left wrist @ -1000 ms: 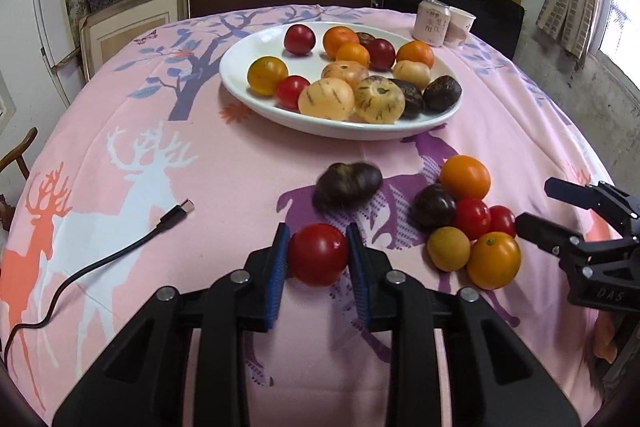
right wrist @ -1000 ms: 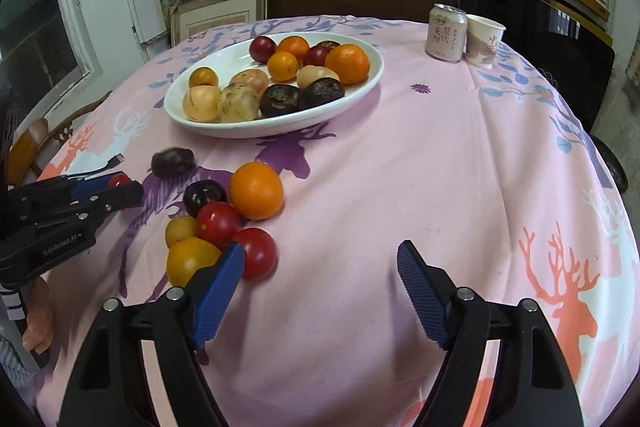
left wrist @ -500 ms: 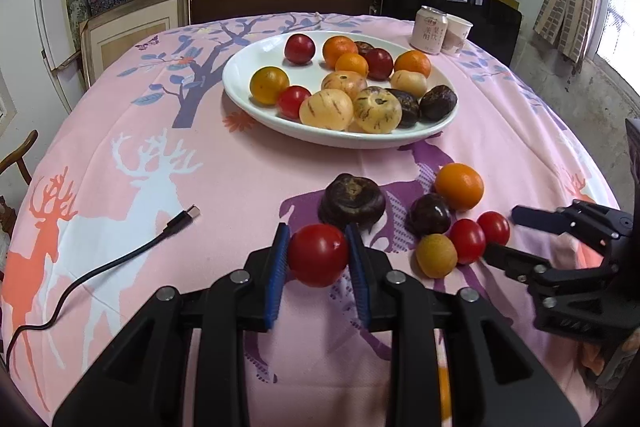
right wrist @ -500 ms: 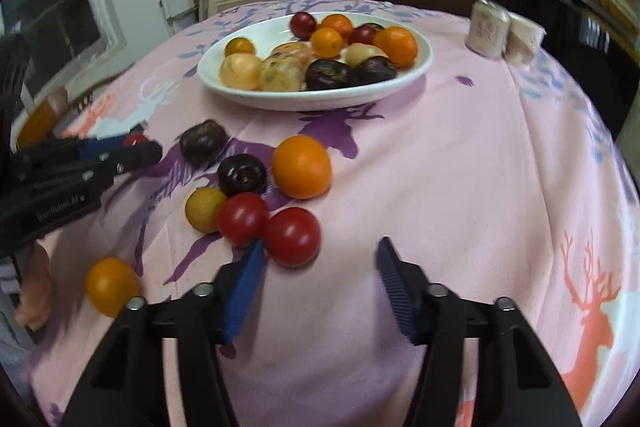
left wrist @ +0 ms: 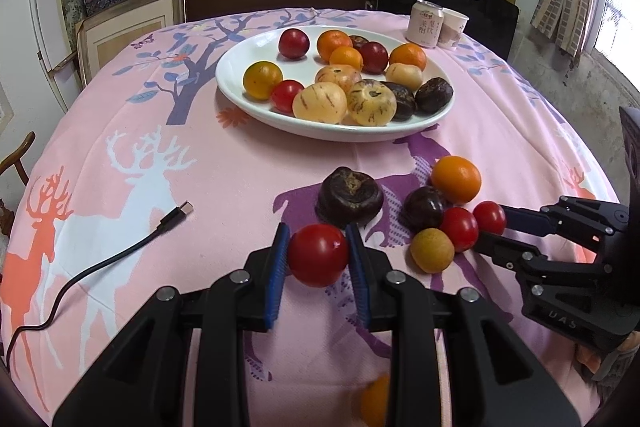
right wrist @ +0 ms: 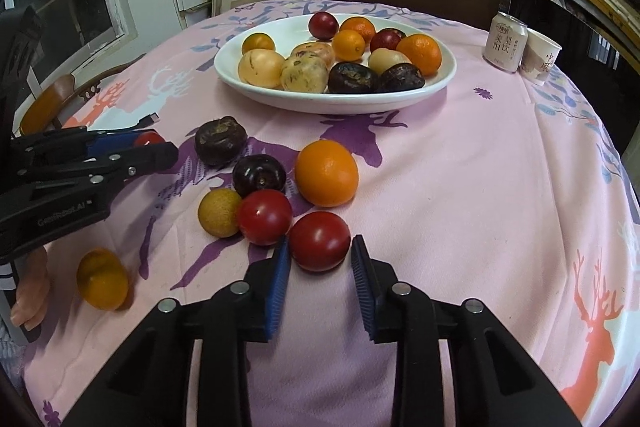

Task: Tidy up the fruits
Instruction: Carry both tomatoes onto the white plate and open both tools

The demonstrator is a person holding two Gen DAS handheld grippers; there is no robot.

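- Gripping a red tomato (left wrist: 318,254) between its blue pads, the left gripper (left wrist: 319,259) hangs above the pink tablecloth (left wrist: 224,171).
- The right gripper (right wrist: 321,259) has clamped onto another red tomato (right wrist: 319,240) that sits on the cloth at the near edge of a loose fruit cluster.
- That cluster holds an orange (right wrist: 326,172), a dark plum (right wrist: 259,176), a third tomato (right wrist: 264,216) and a small yellow fruit (right wrist: 220,212), touching one another.
- A wrinkled dark fruit (right wrist: 220,140) lies just beside them.
- The white plate (right wrist: 316,101), full of fruit, stands farther back.
- A yellow-orange fruit (right wrist: 102,279) lies apart, near the table edge.
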